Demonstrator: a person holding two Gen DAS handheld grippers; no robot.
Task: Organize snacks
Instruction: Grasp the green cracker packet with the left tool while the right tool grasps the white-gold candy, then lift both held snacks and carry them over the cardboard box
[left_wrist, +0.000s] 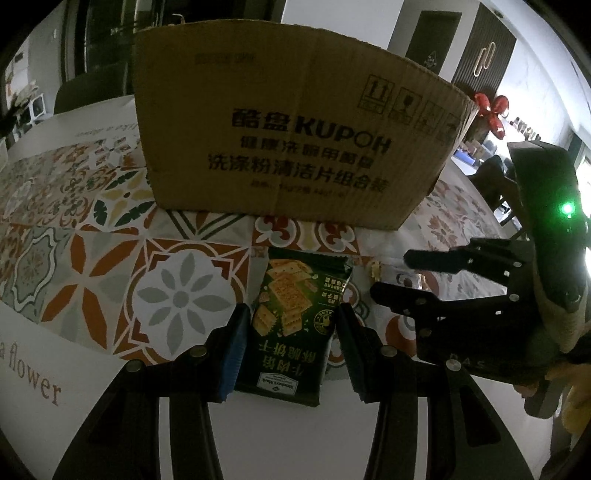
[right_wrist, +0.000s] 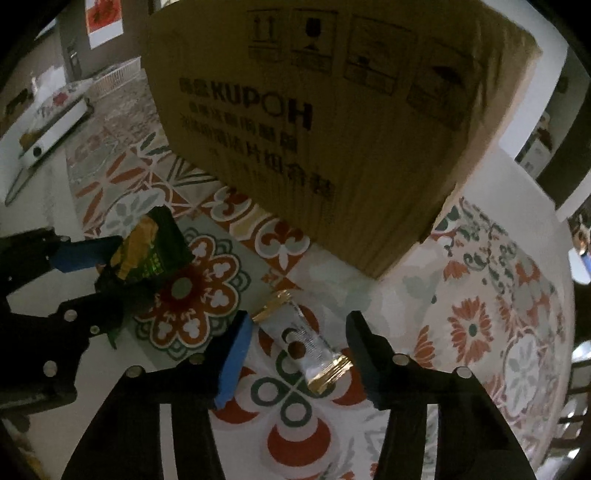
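A dark green cracker packet (left_wrist: 295, 325) lies flat on the patterned tablecloth between the fingers of my left gripper (left_wrist: 291, 325), which is open around it; whether the pads touch it is unclear. The packet also shows in the right wrist view (right_wrist: 147, 247), between the left gripper's fingers. A small silver and gold snack bar (right_wrist: 306, 347) lies between the fingers of my right gripper (right_wrist: 295, 343), which is open, with gaps on both sides. My right gripper also shows in the left wrist view (left_wrist: 391, 275). A large brown cardboard box (left_wrist: 295, 122) stands just beyond both snacks.
The table is covered by a tile-patterned cloth (left_wrist: 92, 266). A white flat device (right_wrist: 55, 125) lies at the far left of the table. A red ornament (left_wrist: 491, 110) stands behind the box's right corner. Chairs and room furniture lie beyond the table's far edge.
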